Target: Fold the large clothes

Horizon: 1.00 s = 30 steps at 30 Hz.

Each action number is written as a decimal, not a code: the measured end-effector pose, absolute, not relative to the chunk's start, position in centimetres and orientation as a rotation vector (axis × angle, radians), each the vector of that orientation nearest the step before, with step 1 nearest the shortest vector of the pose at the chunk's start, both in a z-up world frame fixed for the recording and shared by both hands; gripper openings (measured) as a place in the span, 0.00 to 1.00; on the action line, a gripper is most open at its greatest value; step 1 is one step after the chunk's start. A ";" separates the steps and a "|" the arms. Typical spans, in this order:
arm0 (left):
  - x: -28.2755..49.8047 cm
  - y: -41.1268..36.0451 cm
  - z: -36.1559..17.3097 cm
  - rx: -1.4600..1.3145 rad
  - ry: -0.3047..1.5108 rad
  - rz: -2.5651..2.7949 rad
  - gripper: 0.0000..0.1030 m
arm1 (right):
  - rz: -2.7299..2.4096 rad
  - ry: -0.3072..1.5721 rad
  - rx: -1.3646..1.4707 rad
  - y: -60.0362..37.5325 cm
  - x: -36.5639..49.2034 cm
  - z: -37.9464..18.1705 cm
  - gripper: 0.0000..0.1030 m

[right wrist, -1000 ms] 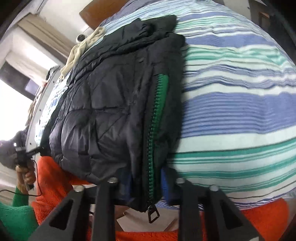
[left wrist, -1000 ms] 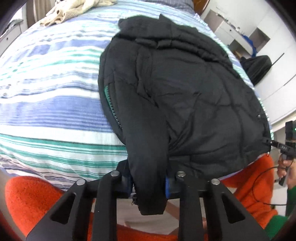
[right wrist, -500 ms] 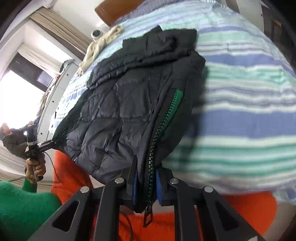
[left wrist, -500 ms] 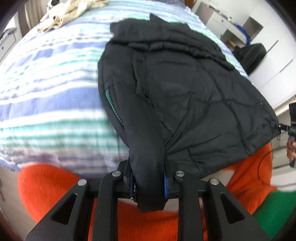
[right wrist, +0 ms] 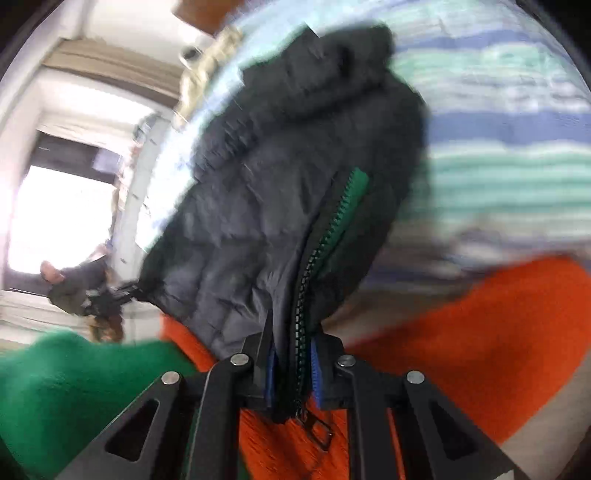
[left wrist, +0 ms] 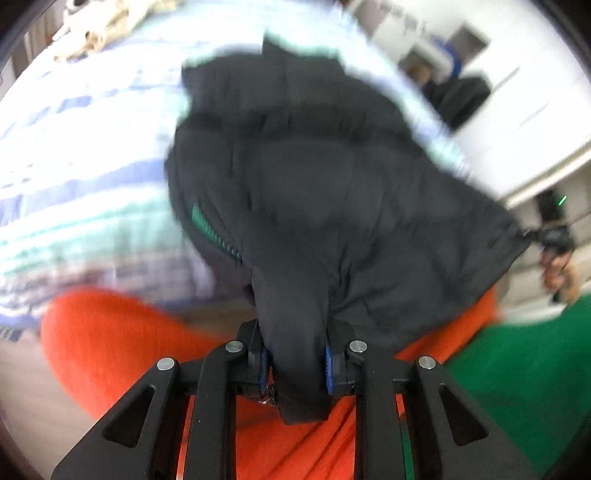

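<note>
Bed [left wrist: 81, 155] w/ blue, green & white striped cover fills the far part of both views; edges blurred. On it lies the black puffy jacket [left wrist: 332, 192], collar end far, hem end near and lifted off the bed toward the cameras. Jacket spans most of the bed's width in left wrist view; in right wrist view it sits left of centre w/ stripes showing to its right.

Near side, below the hem: person's orange clothing [left wrist: 110, 332] and a green sleeve [right wrist: 74, 387].

Pale crumpled cloth [left wrist: 99, 26] at far left of bed, well apart from jacket. Dark bag [left wrist: 461, 96] on floor far right, by white cabinets; contents can't be made out.

Left gripper [left wrist: 295, 365] clenched on a thick fold of the jacket's hem, blue pads pressing both sides. Right gripper [right wrist: 293, 373] clenched on the other hem corner, right at the zipper [right wrist: 332, 236]; green zip tape runs up from the jaws, metal pull [right wrist: 319, 430] dangles just below them.
</note>
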<state>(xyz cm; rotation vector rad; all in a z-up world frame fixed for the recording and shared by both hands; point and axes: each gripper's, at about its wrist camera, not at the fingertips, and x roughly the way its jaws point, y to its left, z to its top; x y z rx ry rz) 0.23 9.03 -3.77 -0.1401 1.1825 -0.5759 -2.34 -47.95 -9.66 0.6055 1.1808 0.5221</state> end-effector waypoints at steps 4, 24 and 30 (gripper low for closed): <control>6.3 9.6 -1.2 -0.310 1.021 -0.598 0.21 | 0.563 1.009 0.620 -48.9 2.4 -6.5 0.14; 24.8 7.2 -7.3 -0.517 1.127 -0.513 0.71 | 0.423 0.781 1.186 -52.0 21.5 -18.5 0.72; 23.3 8.0 -6.6 -0.337 1.012 -0.470 0.99 | 0.372 0.826 0.740 -50.6 21.4 -12.3 1.00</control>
